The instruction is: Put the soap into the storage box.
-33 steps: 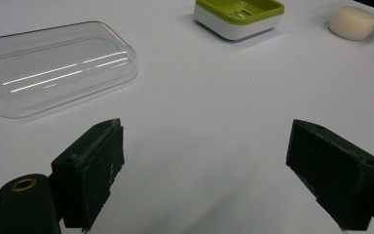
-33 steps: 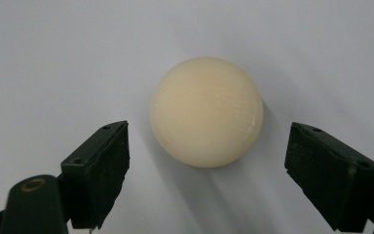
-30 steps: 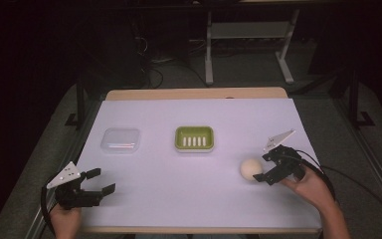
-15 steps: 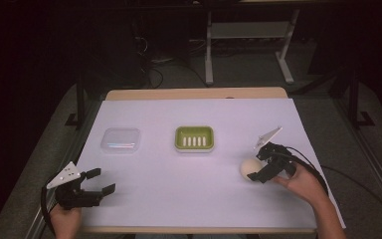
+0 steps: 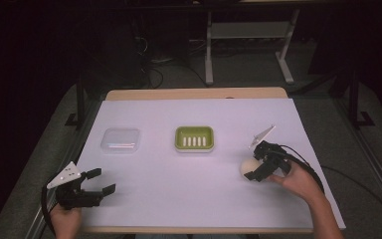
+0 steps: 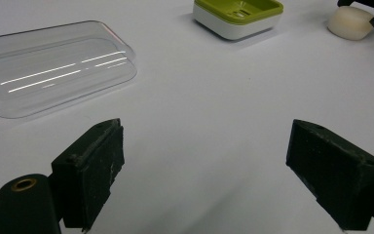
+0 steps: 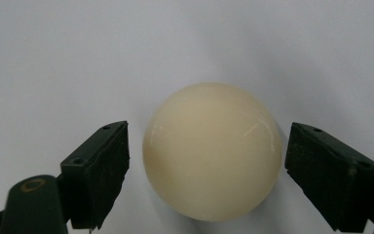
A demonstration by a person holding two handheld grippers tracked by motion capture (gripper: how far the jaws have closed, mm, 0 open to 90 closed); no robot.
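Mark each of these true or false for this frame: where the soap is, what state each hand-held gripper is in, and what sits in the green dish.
1. The right hand-held gripper has its jaws on either side of the soap, not yet closed on it. True.
2. The soap lies in the green dish. False: it lies on the white table cover, to the right of the dish, and the dish looks empty.
3. The left hand-held gripper is open and holds nothing. True.
4. The clear lid covers the green dish. False: it lies apart, to the dish's left.
5. The left hand-held gripper touches the clear lid. False: it sits nearer the person, apart from it.
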